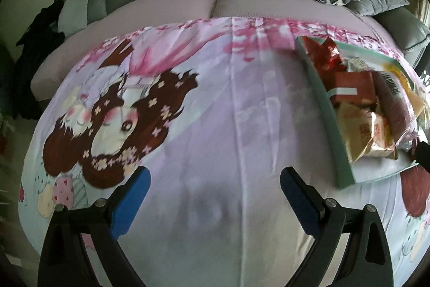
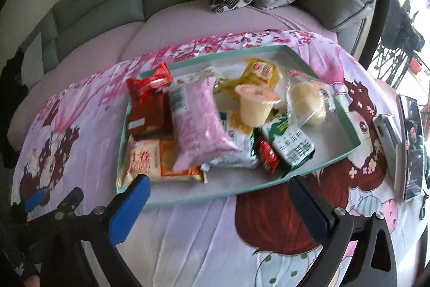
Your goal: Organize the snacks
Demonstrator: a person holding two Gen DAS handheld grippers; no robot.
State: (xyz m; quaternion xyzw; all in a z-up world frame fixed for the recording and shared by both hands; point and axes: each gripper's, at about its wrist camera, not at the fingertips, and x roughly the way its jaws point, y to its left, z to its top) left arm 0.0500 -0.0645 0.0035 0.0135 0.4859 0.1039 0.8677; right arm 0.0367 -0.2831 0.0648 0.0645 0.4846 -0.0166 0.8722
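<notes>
Roughly a dozen snacks sit heaped in the teal tray [image 2: 346,149] on the cartoon bedsheet [image 2: 204,241], dead centre of my right wrist view. Pink packet [image 2: 197,123] lies on top of the pile, red packets [image 2: 149,101] at 9 o'clock of it, jelly cup [image 2: 256,105] and wrapped bun [image 2: 309,105] at 3 o'clock, green pouch [image 2: 291,147] at 5 o'clock. My right gripper [image 2: 219,203] hovers at the tray's near rim, jaws fully spread, nothing between them. My left gripper [image 1: 215,195] is also spread wide over bare sheet, tray at its 2 o'clock. Phone [image 2: 409,147] lies right of the tray. Step looks like between picks or nearly finished; next move: check for stray snacks, or straighten the heap
</notes>
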